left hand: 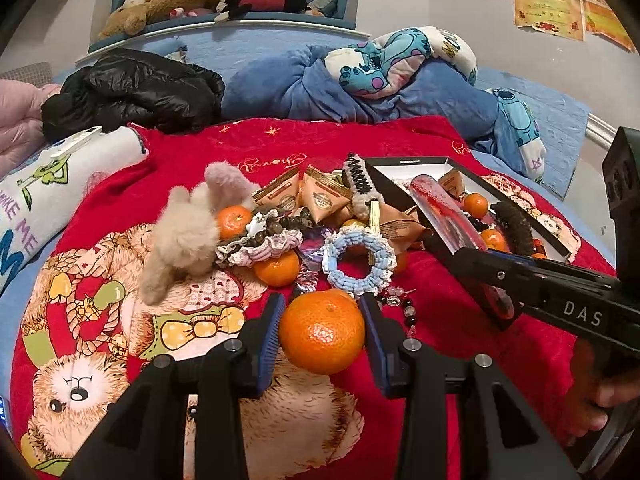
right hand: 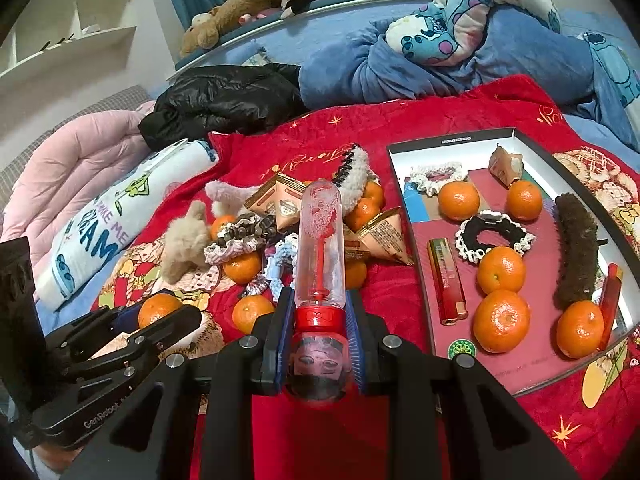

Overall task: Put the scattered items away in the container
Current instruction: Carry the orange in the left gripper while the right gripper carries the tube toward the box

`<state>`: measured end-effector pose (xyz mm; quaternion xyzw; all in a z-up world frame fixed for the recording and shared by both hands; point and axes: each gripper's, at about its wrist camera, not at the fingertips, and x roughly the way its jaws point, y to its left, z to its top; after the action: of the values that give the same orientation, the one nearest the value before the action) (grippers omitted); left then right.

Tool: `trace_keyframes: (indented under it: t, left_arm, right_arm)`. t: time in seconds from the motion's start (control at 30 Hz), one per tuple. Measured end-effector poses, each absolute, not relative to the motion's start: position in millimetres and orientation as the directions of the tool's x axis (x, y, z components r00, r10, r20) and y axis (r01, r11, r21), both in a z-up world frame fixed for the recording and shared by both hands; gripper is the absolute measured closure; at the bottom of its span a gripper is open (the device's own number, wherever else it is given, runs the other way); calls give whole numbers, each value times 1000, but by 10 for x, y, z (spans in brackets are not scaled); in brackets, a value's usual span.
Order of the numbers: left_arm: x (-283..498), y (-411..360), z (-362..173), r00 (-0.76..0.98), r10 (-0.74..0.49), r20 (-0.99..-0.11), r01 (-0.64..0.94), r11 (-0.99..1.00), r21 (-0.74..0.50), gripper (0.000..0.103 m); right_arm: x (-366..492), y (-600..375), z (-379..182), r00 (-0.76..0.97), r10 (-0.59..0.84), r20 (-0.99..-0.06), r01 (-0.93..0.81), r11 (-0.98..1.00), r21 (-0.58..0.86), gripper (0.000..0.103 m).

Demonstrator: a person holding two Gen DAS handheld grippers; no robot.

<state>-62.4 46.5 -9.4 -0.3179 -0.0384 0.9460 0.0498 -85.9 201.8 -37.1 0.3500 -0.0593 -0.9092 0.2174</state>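
Note:
My left gripper [left hand: 323,334] is shut on a mandarin [left hand: 322,332] and holds it over the red blanket; it also shows in the right wrist view [right hand: 158,310]. My right gripper [right hand: 318,332] is shut on a clear bubble tube with a red cap [right hand: 320,248], which points away from me; the tube also shows in the left wrist view [left hand: 444,216] beside the box. The shallow black-rimmed box [right hand: 404,216] on the right holds several mandarins, scrunchies, a brown fuzzy clip [right hand: 576,248] and a red lighter [right hand: 447,286].
A pile lies left of the box: mandarins [left hand: 277,268], triangular snack packets [left hand: 320,196], a blue scrunchie [left hand: 358,260], beads, a plush rabbit [left hand: 184,236] and a hair claw [left hand: 360,184]. A black jacket [left hand: 132,88] and blue bedding [left hand: 360,88] lie behind.

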Motion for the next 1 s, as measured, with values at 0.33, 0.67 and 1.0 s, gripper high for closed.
trace_keyframes:
  t: [0.33, 0.67, 1.0]
  left_arm:
    - [-645, 567, -5, -800, 169, -575, -94, -983, -158, 63]
    - [-628, 927, 85, -800, 213, -561, -139, -975, -172, 63]
    - [-544, 1570, 102, -733, 387, -559, -337, -921, -196, 63]
  right_arm:
    - [-750, 2285, -282, -666, -468, -581, 343, -884, 319, 79]
    - [-631, 2872, -184, -718, -413, -560, 260, -906, 335, 79]
    - [-467, 3478, -170, -763, -347, -546, 181, -925, 334, 79]
